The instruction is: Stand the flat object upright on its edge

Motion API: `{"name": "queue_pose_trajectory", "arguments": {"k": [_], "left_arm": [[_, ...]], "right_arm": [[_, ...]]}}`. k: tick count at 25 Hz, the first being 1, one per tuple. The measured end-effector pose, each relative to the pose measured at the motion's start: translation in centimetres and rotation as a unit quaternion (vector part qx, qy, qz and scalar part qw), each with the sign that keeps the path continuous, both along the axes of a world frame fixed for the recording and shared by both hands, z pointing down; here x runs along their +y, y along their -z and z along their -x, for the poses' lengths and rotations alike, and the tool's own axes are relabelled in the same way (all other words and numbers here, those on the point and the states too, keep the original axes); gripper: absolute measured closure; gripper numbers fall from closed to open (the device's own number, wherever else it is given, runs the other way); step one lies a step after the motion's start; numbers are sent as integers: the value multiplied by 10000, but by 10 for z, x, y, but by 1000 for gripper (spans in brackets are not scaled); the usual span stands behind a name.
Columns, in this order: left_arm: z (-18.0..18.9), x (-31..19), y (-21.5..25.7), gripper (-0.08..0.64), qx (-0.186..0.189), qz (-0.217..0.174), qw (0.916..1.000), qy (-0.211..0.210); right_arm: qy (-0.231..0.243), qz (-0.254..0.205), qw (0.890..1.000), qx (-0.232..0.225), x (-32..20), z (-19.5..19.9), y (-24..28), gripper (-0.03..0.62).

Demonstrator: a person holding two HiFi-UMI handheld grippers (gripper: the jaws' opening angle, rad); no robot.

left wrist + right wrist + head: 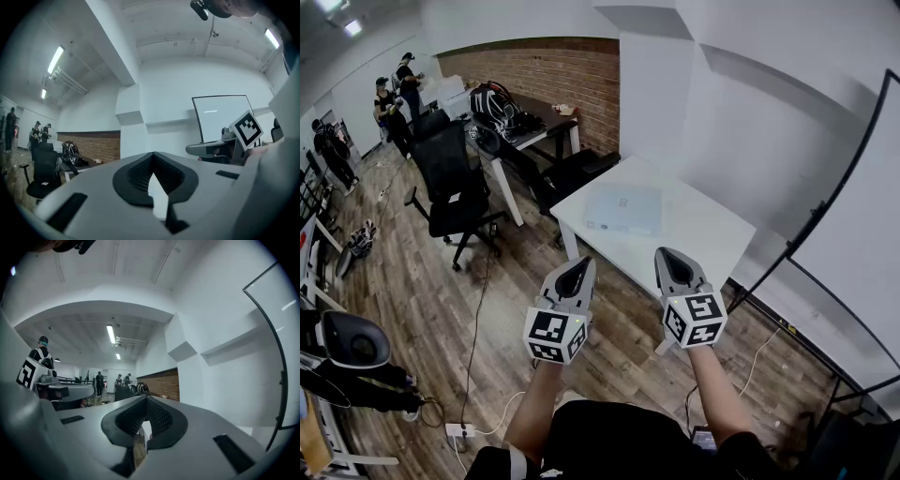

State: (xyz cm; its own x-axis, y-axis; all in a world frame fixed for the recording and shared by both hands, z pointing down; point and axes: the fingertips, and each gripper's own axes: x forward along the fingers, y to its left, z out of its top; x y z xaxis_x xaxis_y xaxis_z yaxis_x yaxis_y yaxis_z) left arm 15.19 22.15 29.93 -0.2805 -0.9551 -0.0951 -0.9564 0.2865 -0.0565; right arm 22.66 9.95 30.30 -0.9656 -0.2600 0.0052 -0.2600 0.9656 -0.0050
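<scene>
A flat pale blue-white box [623, 208] lies on its broad face on the small white table [712, 239], seen in the head view. My left gripper [575, 273] hangs short of the table's near edge, over the wooden floor, shut with nothing in it. My right gripper [675, 263] is level with it, over the table's near edge, also shut and empty. Both gripper views point up at the walls and ceiling, with the left gripper [153, 174] and the right gripper [146, 416] showing closed pads; the box is not in either.
A black office chair [455, 192] and a desk with bags and cables [511, 122] stand left of the table. A brick wall [553, 75] is behind. Several people [394, 103] stand at far left. A black stand frame [834, 206] rises on the right; cables cross the floor [473, 375].
</scene>
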Motion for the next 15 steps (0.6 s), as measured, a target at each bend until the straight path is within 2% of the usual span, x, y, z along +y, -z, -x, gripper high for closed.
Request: {"name": "queue_pose_trajectory", "arguments": {"k": [15], "left_arm": [[-6, -15, -3, 548, 101, 32, 9999, -36]], "right_arm": [[63, -23, 10000, 44, -8, -9, -2, 552]]}}
